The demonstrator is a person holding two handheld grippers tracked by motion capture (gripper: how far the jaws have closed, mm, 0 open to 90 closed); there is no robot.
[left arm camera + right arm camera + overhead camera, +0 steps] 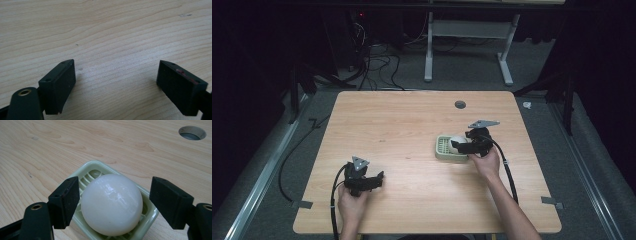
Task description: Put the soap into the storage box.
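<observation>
White ball (111, 204) in green tray (150, 216) sits btwn right tool (112, 202) jaws, spread, not pinching.

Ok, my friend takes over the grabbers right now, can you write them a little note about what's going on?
Right gripper: open, jaws on either side of the white soap, with a gap on the right; the left jaw looks close to touching.
Left gripper: open, holding nothing, over bare table near the front left.
Things: the soap sits in the green slatted soap dish, right of the table's middle.
Done: soap is in the dish.
Left: it looks like either closing on the soap to lift it or backing away; I cannot tell which.
</observation>
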